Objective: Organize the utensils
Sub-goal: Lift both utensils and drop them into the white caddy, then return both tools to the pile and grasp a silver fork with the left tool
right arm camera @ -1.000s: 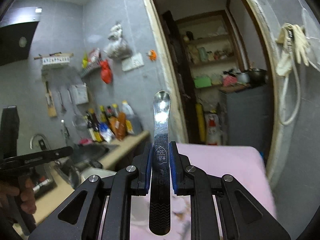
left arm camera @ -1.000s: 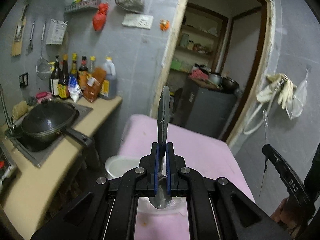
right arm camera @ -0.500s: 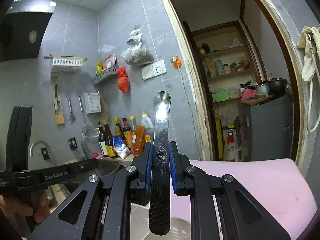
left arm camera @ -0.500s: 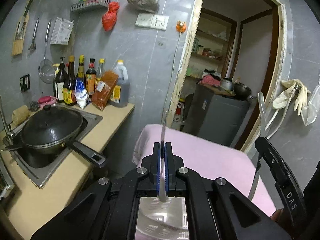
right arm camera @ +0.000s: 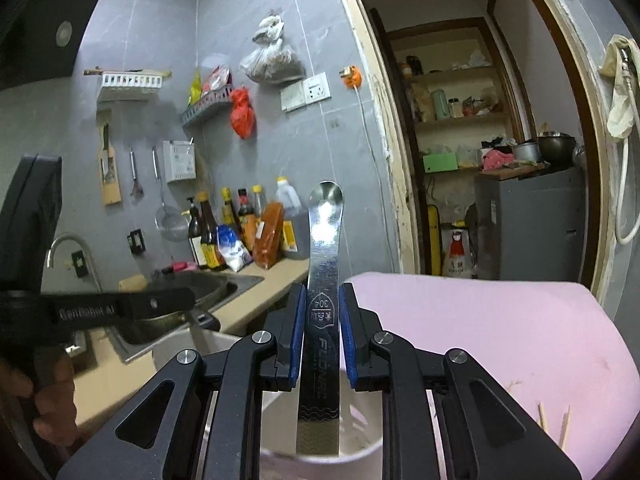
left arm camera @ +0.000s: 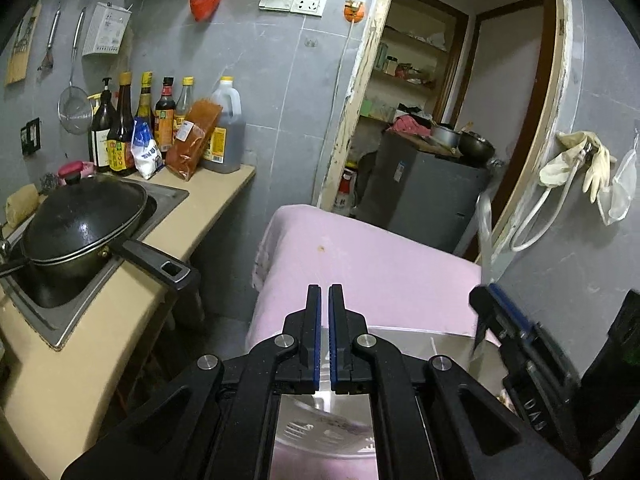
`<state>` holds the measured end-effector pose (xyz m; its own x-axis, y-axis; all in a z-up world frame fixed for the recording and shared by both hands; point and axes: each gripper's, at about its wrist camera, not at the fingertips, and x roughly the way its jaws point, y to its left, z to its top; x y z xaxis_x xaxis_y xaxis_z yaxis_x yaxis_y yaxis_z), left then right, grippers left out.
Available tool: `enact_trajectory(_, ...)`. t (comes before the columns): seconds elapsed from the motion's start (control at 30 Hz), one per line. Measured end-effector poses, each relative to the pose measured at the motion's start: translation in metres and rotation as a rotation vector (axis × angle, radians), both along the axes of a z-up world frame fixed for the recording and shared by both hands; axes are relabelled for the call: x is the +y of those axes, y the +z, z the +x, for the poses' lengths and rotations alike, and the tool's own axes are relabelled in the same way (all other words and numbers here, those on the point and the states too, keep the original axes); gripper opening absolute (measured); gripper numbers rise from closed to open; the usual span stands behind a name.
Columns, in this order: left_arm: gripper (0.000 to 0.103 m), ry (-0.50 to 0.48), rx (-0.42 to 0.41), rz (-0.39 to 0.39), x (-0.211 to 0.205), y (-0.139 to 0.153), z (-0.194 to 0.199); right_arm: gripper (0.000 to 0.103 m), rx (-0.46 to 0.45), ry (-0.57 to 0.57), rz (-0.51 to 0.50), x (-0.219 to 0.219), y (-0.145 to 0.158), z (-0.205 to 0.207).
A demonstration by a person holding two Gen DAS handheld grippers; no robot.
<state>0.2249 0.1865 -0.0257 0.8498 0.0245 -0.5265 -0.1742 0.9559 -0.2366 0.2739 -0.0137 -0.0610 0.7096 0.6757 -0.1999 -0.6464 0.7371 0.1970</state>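
My right gripper is shut on a steel spoon, held upright with the bowl end up, over a white utensil cup. My left gripper is empty, its jaws a narrow slit apart, above a shiny metal container on the pink cloth table. The right gripper shows at the right of the left wrist view. The left gripper shows at the left of the right wrist view.
A counter with a black wok in a sink stands at left, bottles behind it. A doorway with a grey cabinet lies beyond the table. Wooden chopsticks lie on the pink cloth at right.
The utensil that my left gripper held a second ago is gone from its jaws. My right gripper still holds the spoon and has come lower over the white cup.
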Motion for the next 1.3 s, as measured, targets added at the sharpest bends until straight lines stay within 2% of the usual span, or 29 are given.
enact_trajectory(0.07,0.002,-0.001,0.004,-0.003,0.000,0.002,-0.002,0.016,0.016,-0.003,-0.005,-0.003,-0.001,-0.002)
enact_trajectory(0.17,0.004,-0.007,0.014,-0.020,0.000,0.002,-0.006,0.026,0.040,-0.008,-0.010,-0.009,-0.001,-0.005)
enact_trajectory(0.3,0.009,-0.015,0.016,-0.028,-0.004,0.005,-0.013,0.028,0.062,-0.039,-0.001,-0.025,0.009,-0.015)
enact_trajectory(0.37,0.026,-0.028,0.004,-0.037,-0.008,0.008,-0.018,0.033,0.074,-0.062,0.001,-0.034,0.014,-0.019)
enact_trajectory(0.43,0.032,-0.038,-0.022,-0.047,-0.013,0.013,-0.024,0.039,0.078,-0.092,0.000,-0.048,0.021,-0.025)
enact_trajectory(0.5,0.033,-0.057,-0.037,-0.047,-0.021,0.018,-0.027,0.051,0.075,-0.121,-0.003,-0.061,0.029,-0.030)
enact_trajectory(0.6,0.034,-0.088,-0.054,-0.024,-0.036,0.026,-0.031,0.059,0.067,-0.164,-0.010,-0.081,0.042,-0.039)
enact_trajectory(0.7,0.045,-0.116,-0.082,-0.014,-0.052,0.032,-0.036,0.076,0.059,-0.210,-0.015,-0.103,0.055,-0.047)
enact_trajectory(0.83,0.063,-0.155,-0.116,0.001,-0.074,0.040,-0.043,0.090,0.053,-0.282,-0.036,-0.127,0.067,-0.057)
enact_trajectory(0.9,0.072,-0.172,-0.127,0.016,-0.086,0.043,-0.045,0.101,0.044,-0.317,-0.042,-0.140,0.074,-0.063)
enact_trajectory(0.97,0.083,-0.186,-0.141,0.021,-0.094,0.045,-0.048,0.103,0.035,-0.341,-0.048,-0.152,0.078,-0.068)
enact_trajectory(1.03,0.087,-0.190,-0.156,0.030,-0.104,0.046,-0.049,0.103,0.029,-0.369,-0.068,-0.159,0.081,-0.071)
enact_trajectory(1.3,0.089,-0.171,-0.138,0.065,-0.141,0.038,-0.046,0.103,0.045,-0.376,-0.137,-0.194,0.072,-0.070)
